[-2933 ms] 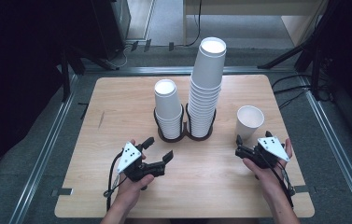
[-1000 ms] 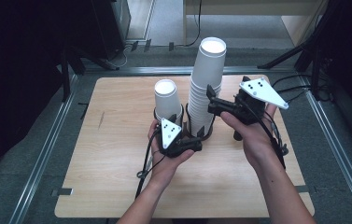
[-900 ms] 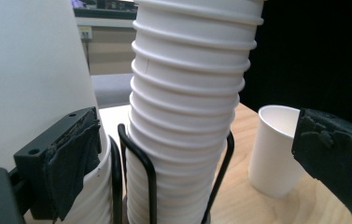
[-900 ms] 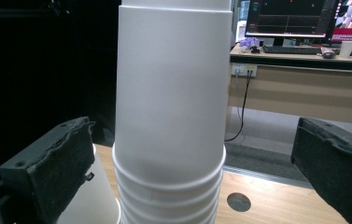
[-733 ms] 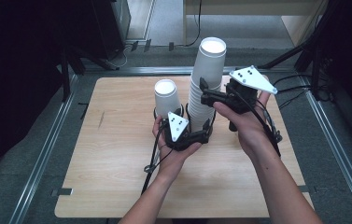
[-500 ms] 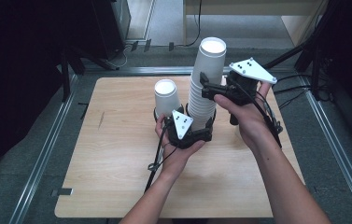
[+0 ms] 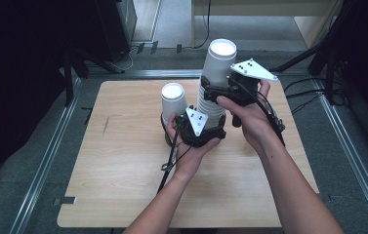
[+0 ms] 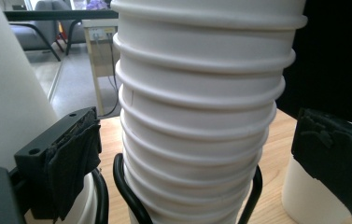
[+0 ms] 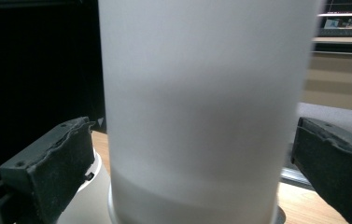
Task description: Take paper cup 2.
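Near the tabletop's far edge, the tall cup stack (image 7: 214, 85) stands in its wire holder (image 8: 126, 189); left gripper (image 7: 206, 134) brackets its base, right gripper (image 7: 210, 92) its top, both open, apparently to separate cups.

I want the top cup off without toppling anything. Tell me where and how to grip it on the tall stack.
Probably grip the top cup by its smooth side wall, from the right, where the right gripper stands open. Steady the ribbed lower tall stack with the left gripper.
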The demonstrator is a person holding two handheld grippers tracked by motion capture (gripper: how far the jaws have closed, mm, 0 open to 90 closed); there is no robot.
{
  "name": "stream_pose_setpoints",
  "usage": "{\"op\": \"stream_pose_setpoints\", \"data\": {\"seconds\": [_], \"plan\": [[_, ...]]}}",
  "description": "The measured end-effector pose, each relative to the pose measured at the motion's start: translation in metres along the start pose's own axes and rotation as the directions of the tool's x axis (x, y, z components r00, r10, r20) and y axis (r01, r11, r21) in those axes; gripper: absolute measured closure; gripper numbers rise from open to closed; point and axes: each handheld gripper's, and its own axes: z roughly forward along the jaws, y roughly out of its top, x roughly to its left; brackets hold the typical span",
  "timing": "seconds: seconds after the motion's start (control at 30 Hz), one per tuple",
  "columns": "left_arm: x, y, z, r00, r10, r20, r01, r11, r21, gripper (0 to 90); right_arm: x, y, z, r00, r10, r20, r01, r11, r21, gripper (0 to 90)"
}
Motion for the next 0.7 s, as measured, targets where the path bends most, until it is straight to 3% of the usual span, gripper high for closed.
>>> {"op": "stream_pose_setpoints", "data": {"seconds": [0.27, 0.3, 0.43, 0.57, 0.7], "plan": [[-0.001, 0.002, 0.007, 1.0000, -0.001, -0.008, 0.001, 1.0000, 0.006, 6.3, 0.000, -0.006, 0.019, 0.9995, 0.030, -0.010, -0.030, 0.999, 0.027, 0.0], [-0.002, 0.001, 0.008, 0.9999, 0.008, -0.007, -0.008, 0.9999, 0.013, 6.3, 0.001, -0.007, 0.021, 0.9995, 0.032, -0.004, -0.032, 0.999, 0.025, 3.4], [-0.003, 0.000, 0.010, 0.9998, 0.016, -0.009, -0.016, 0.9997, 0.019, 6.7, 0.000, -0.008, 0.021, 0.9996, 0.026, 0.014, -0.027, 1.000, 0.017, 9.5], [-0.004, 0.000, 0.011, 1.0000, -0.005, -0.002, 0.005, 0.9997, 0.023, 9.3, -0.001, -0.007, 0.019, 0.9996, 0.027, 0.001, -0.027, 1.000, 0.013, 10.4], [-0.006, 0.001, 0.010, 0.9999, 0.009, -0.014, -0.009, 0.9998, 0.019, 9.6, 0.000, -0.005, 0.018, 0.9996, 0.026, 0.007, -0.026, 1.000, 0.001, 10.6]]}}
